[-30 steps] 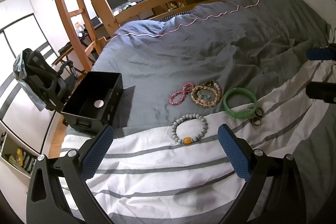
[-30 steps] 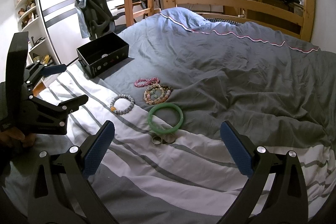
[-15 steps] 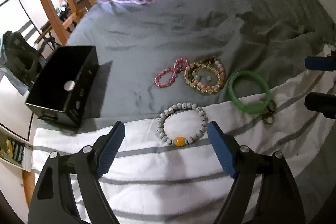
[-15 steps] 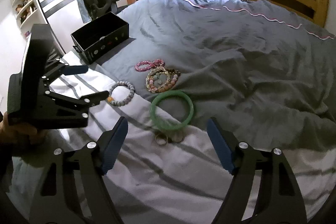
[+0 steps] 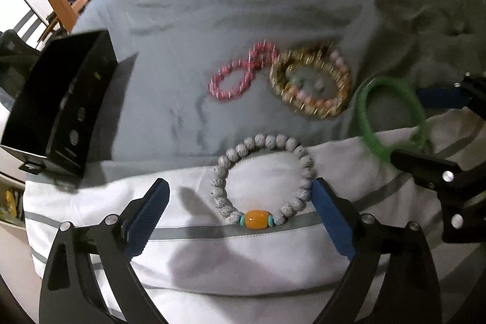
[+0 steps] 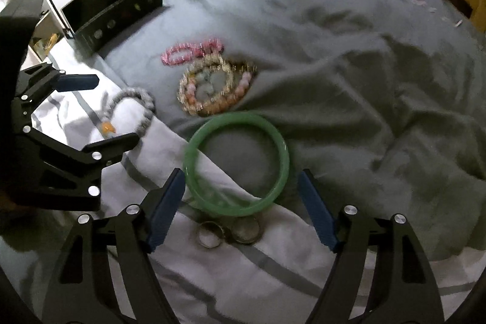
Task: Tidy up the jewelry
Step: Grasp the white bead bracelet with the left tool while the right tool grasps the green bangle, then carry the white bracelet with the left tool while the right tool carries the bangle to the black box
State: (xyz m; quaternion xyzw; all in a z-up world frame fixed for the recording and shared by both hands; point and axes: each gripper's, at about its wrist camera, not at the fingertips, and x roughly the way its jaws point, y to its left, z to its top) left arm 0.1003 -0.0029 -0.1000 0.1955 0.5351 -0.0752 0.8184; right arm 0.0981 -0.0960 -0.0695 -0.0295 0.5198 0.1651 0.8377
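Jewelry lies spread on the bed (image 5: 273,5), across the edge where grey duvet meets white striped sheet. Only the right wrist view shows two small rings (image 6: 227,231), touching, just below the green bangle (image 6: 237,163); in the left view that spot is hidden behind the right gripper (image 5: 431,138). Left view gives the grey bead bracelet (image 5: 262,181) sharp, w/ orange bead (image 5: 256,219) nearest the camera; right view shows it small & blurred.

Left gripper (image 5: 240,214): jaws spread wide, bead bracelet lying between the blue pads (image 5: 148,217), right pad very close to the beads; contact can't be told. Right gripper (image 6: 241,208): jaws spread too, bangle's near half between the pads, not pinched.

Pink bracelet (image 5: 243,75) & gold-and-pink bracelet pile (image 5: 313,84) sit beyond, side by side, apart from both grippers. Black box (image 5: 60,99) at far left on the duvet.
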